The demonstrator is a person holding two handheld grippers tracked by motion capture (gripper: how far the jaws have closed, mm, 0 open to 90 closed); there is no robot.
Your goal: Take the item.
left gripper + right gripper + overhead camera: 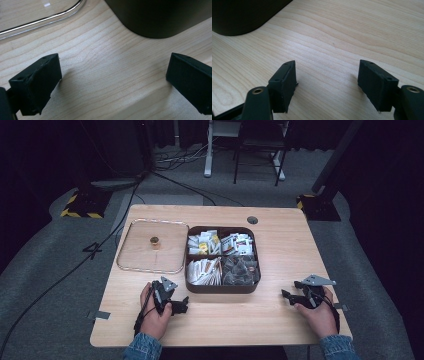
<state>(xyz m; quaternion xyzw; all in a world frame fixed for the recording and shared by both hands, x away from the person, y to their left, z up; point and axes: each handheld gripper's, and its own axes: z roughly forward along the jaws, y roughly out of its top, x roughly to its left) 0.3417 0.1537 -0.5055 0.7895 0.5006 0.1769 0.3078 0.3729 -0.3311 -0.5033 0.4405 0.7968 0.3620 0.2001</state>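
Both grippers, left (172, 301) and right (296, 296), rest empty with jaws wide apart on the bench (280, 250), so nothing has begun; judging by the layout, reach toward twelve o'clock for the lid (152, 252) or box (222, 289).

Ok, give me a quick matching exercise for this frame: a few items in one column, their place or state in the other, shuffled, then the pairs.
Items:
1. clear lid
2. dark box
3. left gripper
4. right gripper

Places or states:
A. open, on the table near its right edge
B. flat on the table, left of the box
C. open, just below the lid
D. mid-table, four compartments holding packets

Pairs: 1-B, 2-D, 3-C, 4-A
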